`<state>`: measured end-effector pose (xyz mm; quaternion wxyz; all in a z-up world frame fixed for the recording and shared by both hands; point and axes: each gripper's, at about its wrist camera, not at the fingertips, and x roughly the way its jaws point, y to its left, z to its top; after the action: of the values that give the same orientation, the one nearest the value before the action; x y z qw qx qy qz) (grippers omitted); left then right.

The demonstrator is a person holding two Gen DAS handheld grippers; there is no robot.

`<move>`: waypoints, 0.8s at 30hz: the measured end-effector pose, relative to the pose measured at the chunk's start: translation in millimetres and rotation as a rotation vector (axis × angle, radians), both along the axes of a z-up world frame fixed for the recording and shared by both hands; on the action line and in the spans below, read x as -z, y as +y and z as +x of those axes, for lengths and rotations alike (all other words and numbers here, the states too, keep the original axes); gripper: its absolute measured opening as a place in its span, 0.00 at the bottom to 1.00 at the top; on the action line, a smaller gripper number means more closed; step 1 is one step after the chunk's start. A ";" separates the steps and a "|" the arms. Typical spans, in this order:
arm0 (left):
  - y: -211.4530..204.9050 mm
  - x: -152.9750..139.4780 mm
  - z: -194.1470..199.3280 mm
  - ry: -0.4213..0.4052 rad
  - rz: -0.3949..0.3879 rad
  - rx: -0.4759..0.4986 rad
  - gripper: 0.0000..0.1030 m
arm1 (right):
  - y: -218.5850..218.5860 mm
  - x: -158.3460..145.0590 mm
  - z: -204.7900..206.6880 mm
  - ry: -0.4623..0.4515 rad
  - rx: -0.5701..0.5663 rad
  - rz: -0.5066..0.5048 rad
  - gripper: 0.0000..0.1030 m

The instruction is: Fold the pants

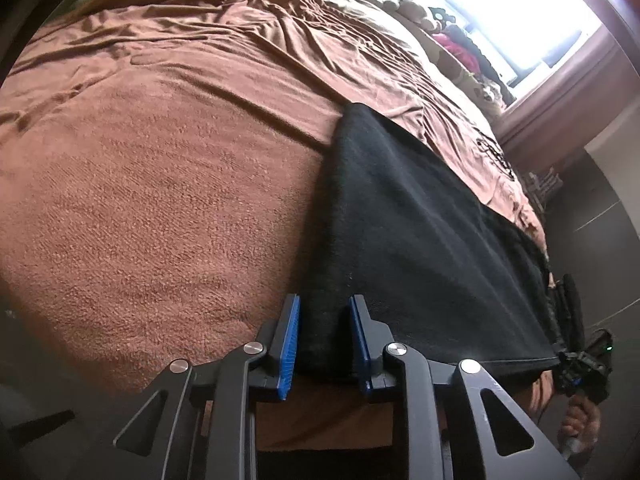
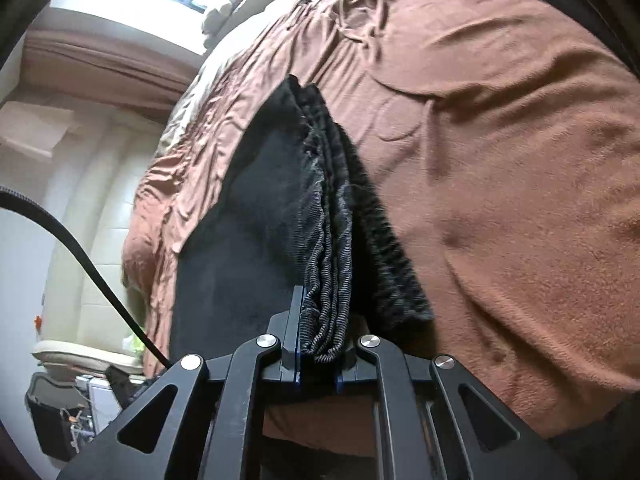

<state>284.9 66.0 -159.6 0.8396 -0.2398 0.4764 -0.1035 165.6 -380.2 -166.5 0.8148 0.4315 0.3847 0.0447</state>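
Black fleece pants (image 1: 420,232) lie lengthwise on a brown blanket (image 1: 160,184); their near edge is lifted and stretched straight between my two grippers. My left gripper (image 1: 325,336) has its blue pads (image 1: 291,332) against a thick fold of that edge, shut on it. At the far right of the left wrist view, my right gripper (image 1: 580,364), held by a hand (image 1: 580,424), pinches the other corner. In the right wrist view the right gripper (image 2: 320,344) is shut on the bunched ribbed band (image 2: 328,280) of the pants (image 2: 240,240).
The bed's blanket (image 2: 520,160) is wrinkled and spreads wide to the side of the pants. Pillows and soft items (image 1: 448,36) sit under a bright window (image 1: 512,4). A dark floor (image 1: 600,220) borders the bed. A black cable (image 2: 80,240), pale cabinets (image 2: 80,160) and a dark bin (image 2: 52,420) stand beside it.
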 end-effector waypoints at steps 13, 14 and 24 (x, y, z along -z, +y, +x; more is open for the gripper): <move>20.6 21.7 15.0 0.072 -0.202 -0.030 0.45 | -2.1 -1.8 -3.5 0.008 0.007 -0.020 0.07; 20.0 23.5 16.4 0.075 -0.218 -0.026 0.45 | -1.8 -2.1 -3.4 0.008 0.006 -0.023 0.07; 14.3 34.5 16.6 0.110 -0.340 -0.021 0.18 | 6.2 -7.9 -1.7 0.022 -0.004 -0.125 0.07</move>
<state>301.5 80.3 -194.1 0.7607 -0.3885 0.4946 -0.1607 163.8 -374.0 -158.6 0.8358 0.3793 0.3964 0.0175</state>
